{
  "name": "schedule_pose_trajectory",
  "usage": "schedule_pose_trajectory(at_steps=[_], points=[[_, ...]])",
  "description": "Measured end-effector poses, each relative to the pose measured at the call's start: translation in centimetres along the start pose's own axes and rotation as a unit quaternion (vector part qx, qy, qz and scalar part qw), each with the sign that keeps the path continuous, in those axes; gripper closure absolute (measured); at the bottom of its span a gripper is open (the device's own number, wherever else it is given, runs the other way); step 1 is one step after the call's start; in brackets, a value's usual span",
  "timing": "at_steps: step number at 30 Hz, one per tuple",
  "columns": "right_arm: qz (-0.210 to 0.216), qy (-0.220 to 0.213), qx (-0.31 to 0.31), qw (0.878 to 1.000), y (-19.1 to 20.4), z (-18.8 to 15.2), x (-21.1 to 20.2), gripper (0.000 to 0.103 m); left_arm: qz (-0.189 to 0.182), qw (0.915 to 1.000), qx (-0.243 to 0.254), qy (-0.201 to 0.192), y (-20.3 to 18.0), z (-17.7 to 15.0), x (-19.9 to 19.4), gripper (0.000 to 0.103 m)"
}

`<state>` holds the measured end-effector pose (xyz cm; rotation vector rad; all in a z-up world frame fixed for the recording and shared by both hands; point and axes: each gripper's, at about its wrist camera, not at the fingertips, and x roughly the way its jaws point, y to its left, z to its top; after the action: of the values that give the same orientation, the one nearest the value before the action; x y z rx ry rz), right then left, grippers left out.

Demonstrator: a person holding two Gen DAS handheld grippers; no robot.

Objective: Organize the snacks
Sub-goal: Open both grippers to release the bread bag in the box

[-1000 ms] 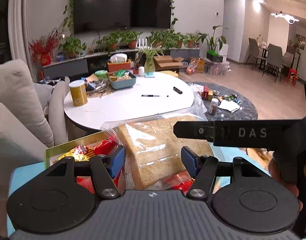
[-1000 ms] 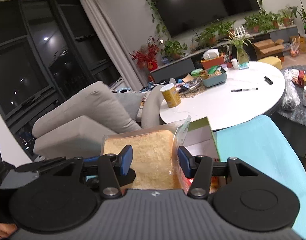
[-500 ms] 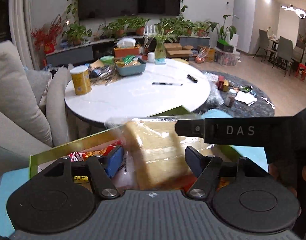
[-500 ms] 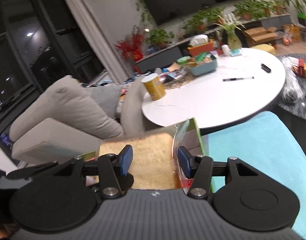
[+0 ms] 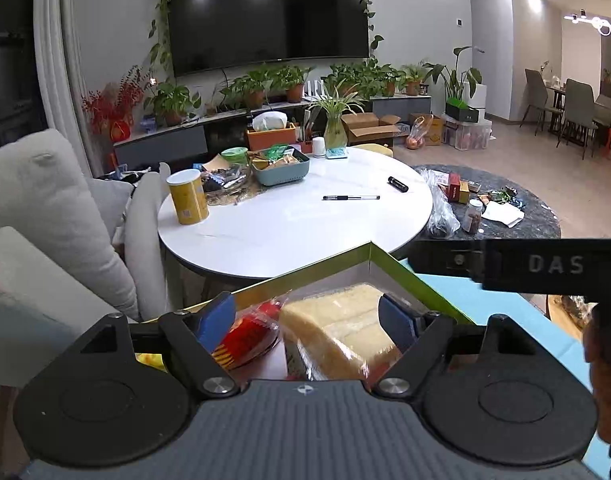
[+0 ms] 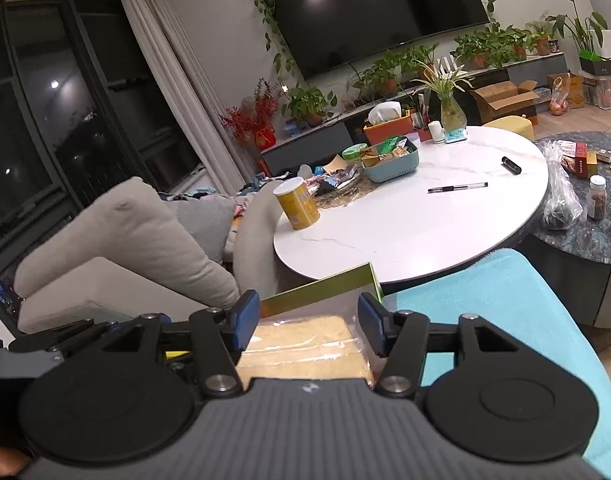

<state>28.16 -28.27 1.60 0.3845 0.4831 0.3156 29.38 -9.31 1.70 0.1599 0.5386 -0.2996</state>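
1. The step in hand looks like the release: the bagged sponge cake [image 5: 345,326] is lying inside the green-rimmed box [image 5: 305,270], and both grippers are letting go.
2. The left hand-held gripper [image 5: 307,318] has its jaws opening, well spread; the cake sits between them, but the pads stand clear of it.
3. The right hand-held gripper [image 6: 309,322] has its jaws just beginning to open. They are close beside the bag [image 6: 305,344], with the pads at most grazing its plastic.
4. The box rests on a turquoise towel [image 6: 505,308], near the edge of the white round bench [image 5: 297,220]. Besides the cake it holds a red snack packet [image 5: 247,338] and something yellow at its left side.
5. The next move probably calls for drawing both grippers straight back without snagging the bag.
6. On the bench's far side, a blue basket [image 5: 281,170] holds assorted packets.
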Motion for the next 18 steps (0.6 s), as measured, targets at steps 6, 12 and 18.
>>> schedule_pose_trajectory(at_steps=[6, 12, 18], points=[[0.021, 0.011, -0.003, 1.0, 1.1, -0.5, -2.9, 0.047, 0.006, 0.9998, -0.005, -0.017, 0.6, -1.0, -4.5, 0.021], [0.046, 0.012, -0.025, 0.999, 3.7, -1.4, -6.5, 0.047, 0.011, 0.9995, -0.017, -0.024, 1.1, -2.2, -9.2, 0.014], [0.063, 0.014, -0.043, 0.997, 6.1, -3.7, -10.7, 0.044, 0.014, 0.9985, -0.039, -0.036, 1.6, -5.4, -14.8, 0.003]])
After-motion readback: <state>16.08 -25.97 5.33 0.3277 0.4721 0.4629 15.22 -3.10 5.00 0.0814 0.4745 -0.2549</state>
